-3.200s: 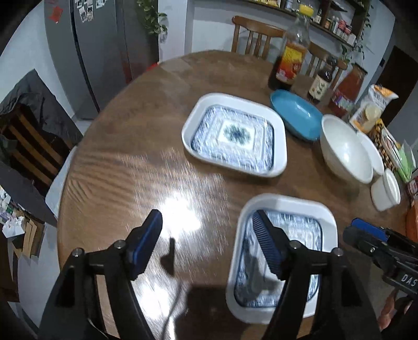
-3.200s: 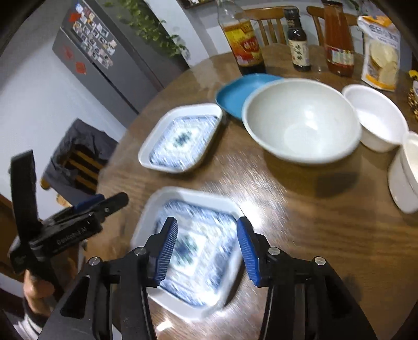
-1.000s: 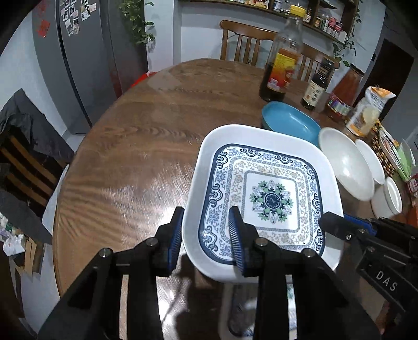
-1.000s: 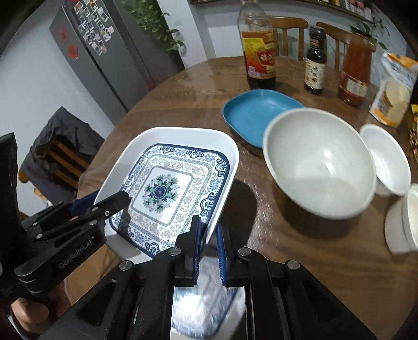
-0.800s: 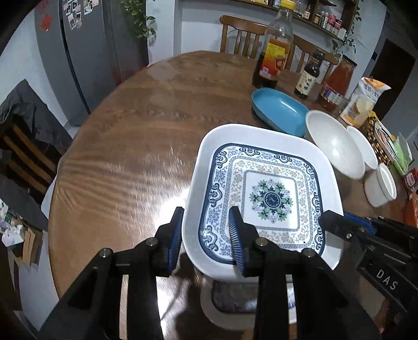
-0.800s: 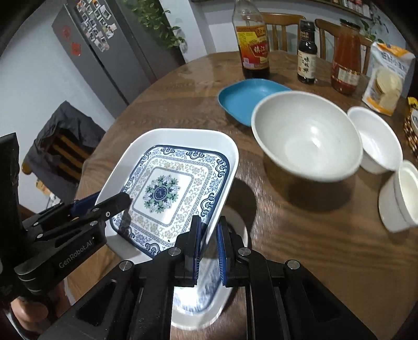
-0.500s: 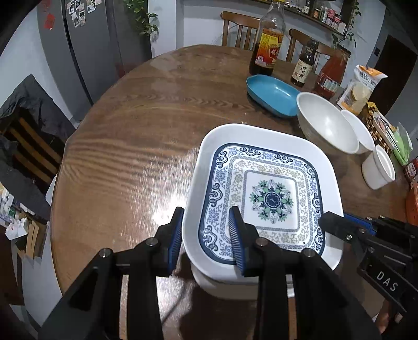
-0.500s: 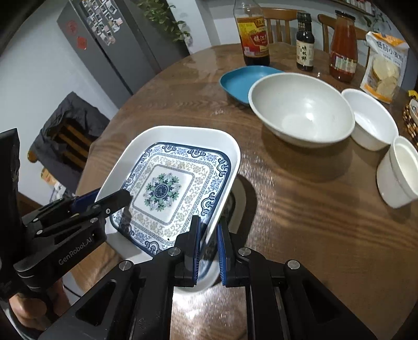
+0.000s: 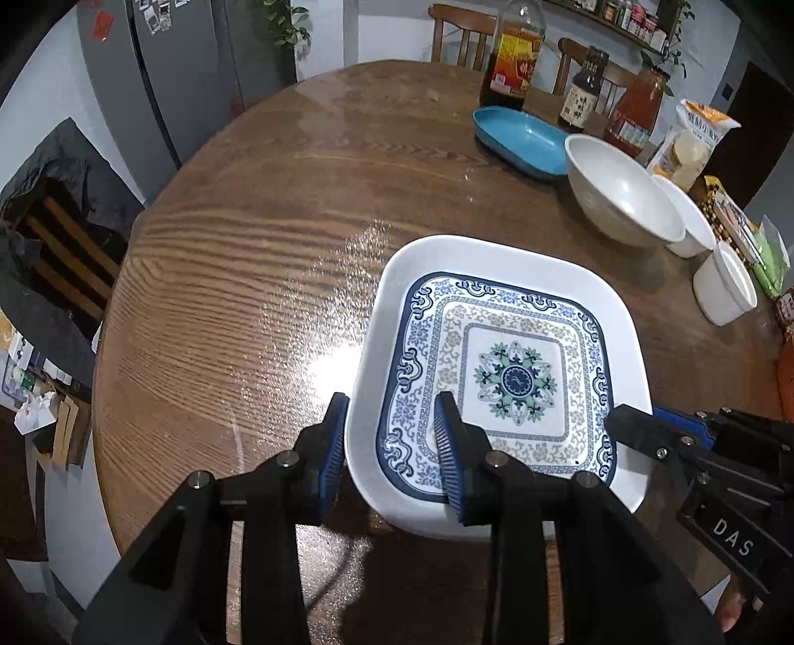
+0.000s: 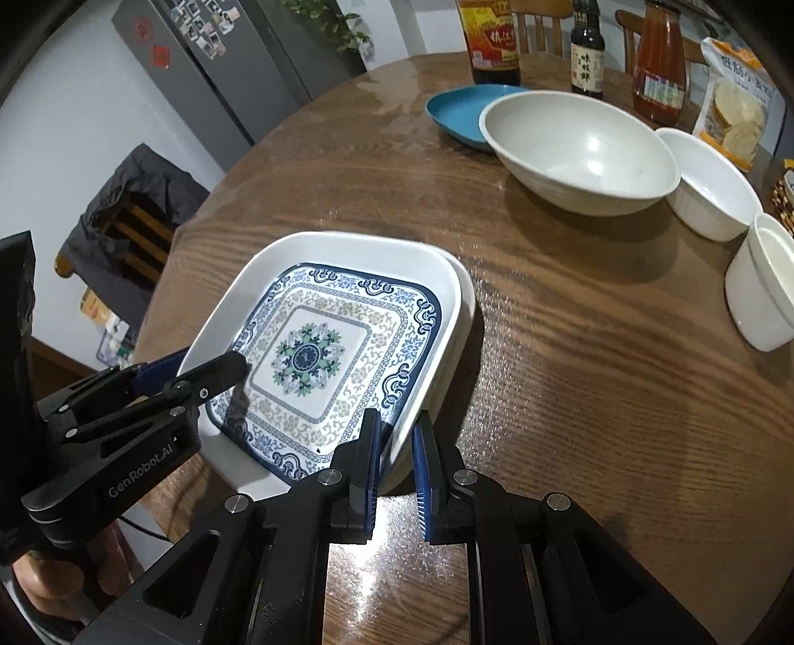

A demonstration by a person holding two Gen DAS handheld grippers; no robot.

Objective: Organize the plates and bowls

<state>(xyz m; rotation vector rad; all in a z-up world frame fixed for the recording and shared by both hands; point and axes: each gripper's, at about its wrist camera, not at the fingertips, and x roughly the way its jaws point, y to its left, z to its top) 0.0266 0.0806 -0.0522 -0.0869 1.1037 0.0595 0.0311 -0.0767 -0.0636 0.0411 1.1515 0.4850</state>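
A square white plate with a blue pattern (image 9: 511, 367) rests on a matching plate, whose rim (image 10: 465, 302) peeks out beneath it, at the table's near edge. My left gripper (image 9: 392, 446) straddles the top plate's left rim, its jaws spread a little wider than the rim. My right gripper (image 10: 397, 449) straddles the plate's near right rim, pads just off it. The top plate also shows in the right wrist view (image 10: 327, 357). Further back sit a blue dish (image 9: 518, 141), a large white bowl (image 10: 578, 151), a smaller white bowl (image 10: 709, 181) and a white cup (image 10: 766, 288).
Behind the dishes stand a soy sauce bottle (image 9: 511, 54), a dark small bottle (image 9: 583, 96), a red sauce jar (image 9: 637, 111) and a snack bag (image 9: 694, 144). Wooden chairs (image 9: 461, 30) ring the round table (image 9: 248, 238). A grey fridge (image 9: 164, 74) stands at the left.
Both grippers lowered the top plate onto the lower plate. Both pairs of jaws have eased open slightly on its rims.
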